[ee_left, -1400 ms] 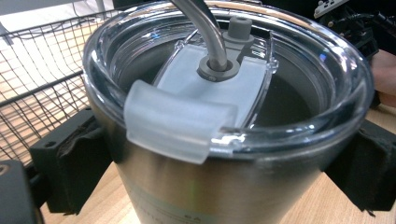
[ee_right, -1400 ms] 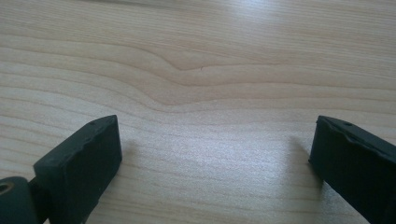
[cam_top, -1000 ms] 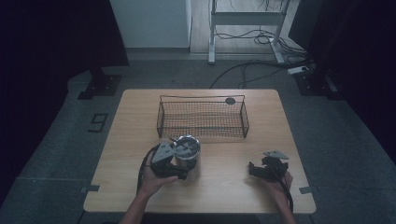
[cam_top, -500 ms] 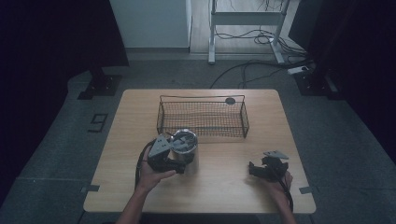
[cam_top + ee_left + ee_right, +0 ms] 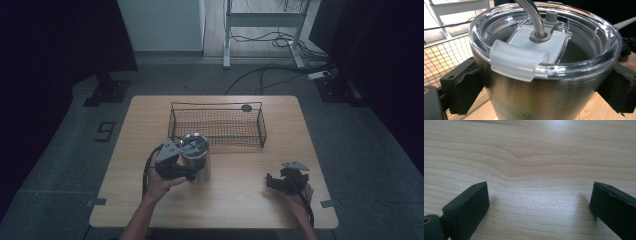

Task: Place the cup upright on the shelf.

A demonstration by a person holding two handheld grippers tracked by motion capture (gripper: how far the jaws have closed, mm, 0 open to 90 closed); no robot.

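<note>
Steel tumbler (image 5: pixel 541 87), capped by a clear lid (image 5: pixel 544 47) with a bent straw (image 5: pixel 531 15), sits clamped between the 2 jaws of the left gripper (image 5: pixel 186 165), just in front of the wire basket (image 5: pixel 218 126) on the wooden table (image 5: pixel 240 200). The smooth, tapered wall could slide through the pads if tilted, or clip the basket's rim if carried low. Further right, the right gripper (image 5: pixel 536 212) rests with jaws wide apart, holding nothing.

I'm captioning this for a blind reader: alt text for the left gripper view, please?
A steel tumbler with a clear lid and a metal straw sits clamped between the left gripper's black jaws, beside a wire basket.
</note>
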